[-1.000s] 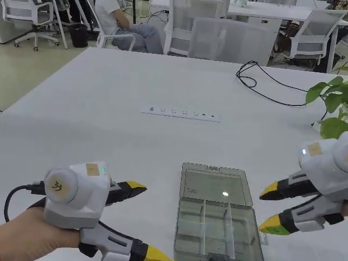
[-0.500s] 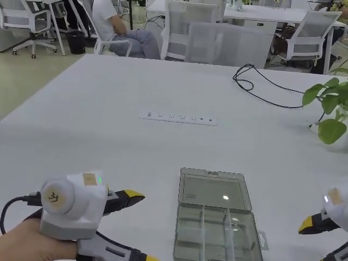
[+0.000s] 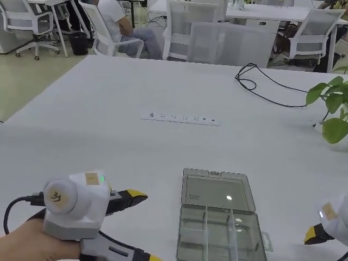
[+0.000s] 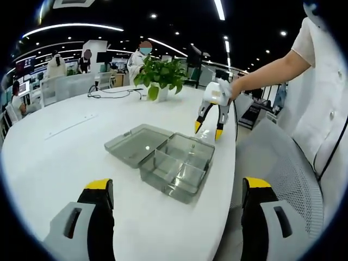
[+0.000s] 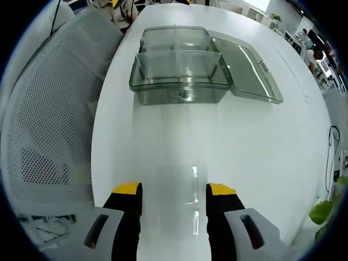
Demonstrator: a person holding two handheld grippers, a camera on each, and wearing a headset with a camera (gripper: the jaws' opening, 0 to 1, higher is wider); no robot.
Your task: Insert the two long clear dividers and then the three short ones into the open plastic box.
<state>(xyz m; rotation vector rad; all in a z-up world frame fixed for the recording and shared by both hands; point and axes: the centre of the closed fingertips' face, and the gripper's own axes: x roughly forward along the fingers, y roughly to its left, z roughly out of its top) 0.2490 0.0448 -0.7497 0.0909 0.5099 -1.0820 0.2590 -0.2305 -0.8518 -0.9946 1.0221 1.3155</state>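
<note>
In the head view the right gripper (image 3: pixel 328 242) has drawn back from beside the open box (image 3: pixel 181 231) at the table's (image 3: pixel 163 87) near edge. In the left gripper view the left gripper's (image 4: pixel 178 184) jaws gape wide, empty. In the right gripper view parted, empty jaws frame a clear divider (image 5: pixel 187 204) lying by that edge, likely the next pickup.

Open plastic box (image 3: pixel 222 242) on the white desk (image 3: pixel 163 147)
Smoky, see-through, lid (image 3: pixel 218 190) folded flat behind the base; two long dividers (image 3: pixel 205 225) stand upright inside. Another clear divider (image 5: pixel 182 198) lies flat on the desk, apart from the box.
</note>
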